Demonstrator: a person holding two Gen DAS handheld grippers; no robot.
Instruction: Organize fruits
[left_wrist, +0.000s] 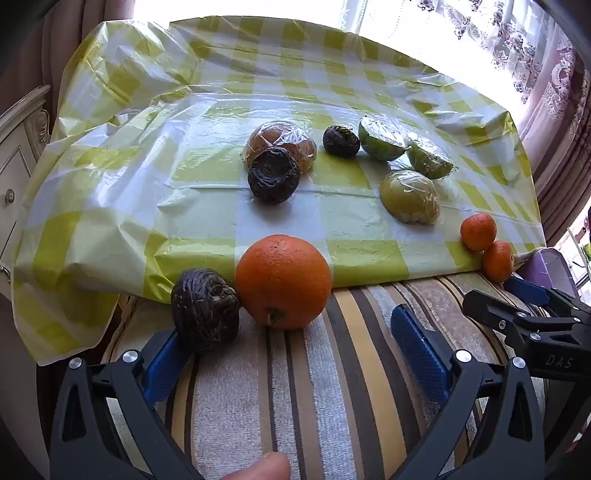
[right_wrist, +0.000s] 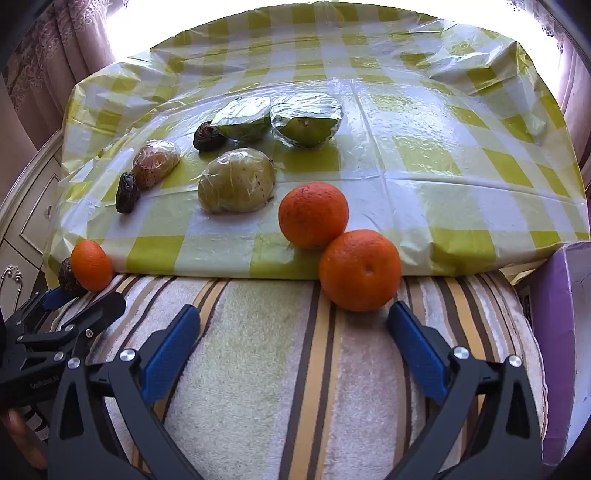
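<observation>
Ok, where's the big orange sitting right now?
In the left wrist view, the big orange sits on the striped towel at the checked cloth's near edge, between the open left gripper's fingers, a dark wrinkled fruit touching its left side.

Fruits lie on the checked plastic cloth (right_wrist: 424, 155) and striped towel (right_wrist: 258, 350).

Both cameras sit low over the striped towel (left_wrist: 295, 387), each looking forward between the blue pads of its own hand-held gripper toward the checkered tablecloth (left_wrist: 207, 110) and a bright window. The left view stands further left, close to the large orange (left_wrist: 283, 281); the right view stands further right, close to two smaller oranges (right_wrist: 359, 270). They share the wrapped fruits mid-cloth, and each catches the other hand-held gripper at its inner edge.
</observation>
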